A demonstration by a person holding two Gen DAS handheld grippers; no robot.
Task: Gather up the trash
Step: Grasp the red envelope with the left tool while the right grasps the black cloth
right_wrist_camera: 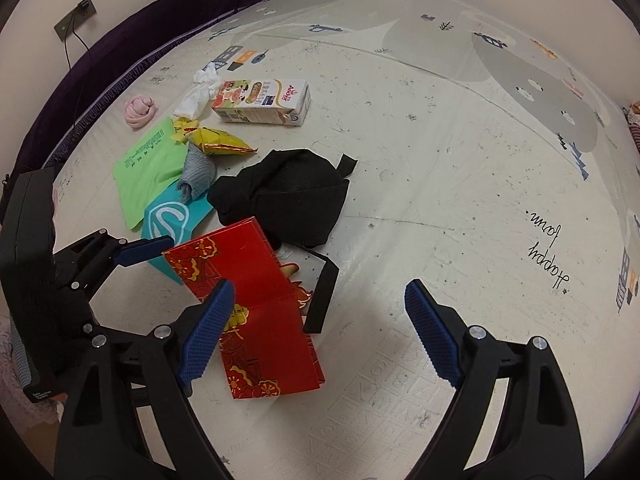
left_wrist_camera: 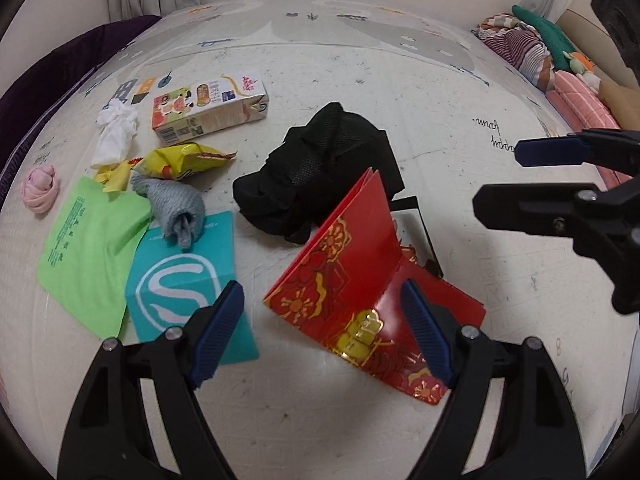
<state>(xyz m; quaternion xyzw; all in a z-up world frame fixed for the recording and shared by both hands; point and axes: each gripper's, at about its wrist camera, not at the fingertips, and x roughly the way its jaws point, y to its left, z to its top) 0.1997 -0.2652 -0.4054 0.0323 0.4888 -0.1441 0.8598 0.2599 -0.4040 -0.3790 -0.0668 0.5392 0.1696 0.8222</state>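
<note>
Play mat (left_wrist_camera: pixel 400 80) on floor: red bag (left_wrist_camera: pixel 352 280), black bag (left_wrist_camera: pixel 316 172), milk carton (left_wrist_camera: pixel 208 108), wrappers, poss. socks.

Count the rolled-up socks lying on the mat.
2. The pink rolled sock lies alone at the pile's far left; the grey rolled sock rests across the green bag and teal bag. The black bag may hide more.

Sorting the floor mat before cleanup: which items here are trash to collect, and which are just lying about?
Likely trash:
milk carton
white tissue
yellow snack wrapper
green packet
teal packet

Probably just lying about:
red paper bag
black cloth bag
grey sock roll
pink sock roll
bedding pile
</note>
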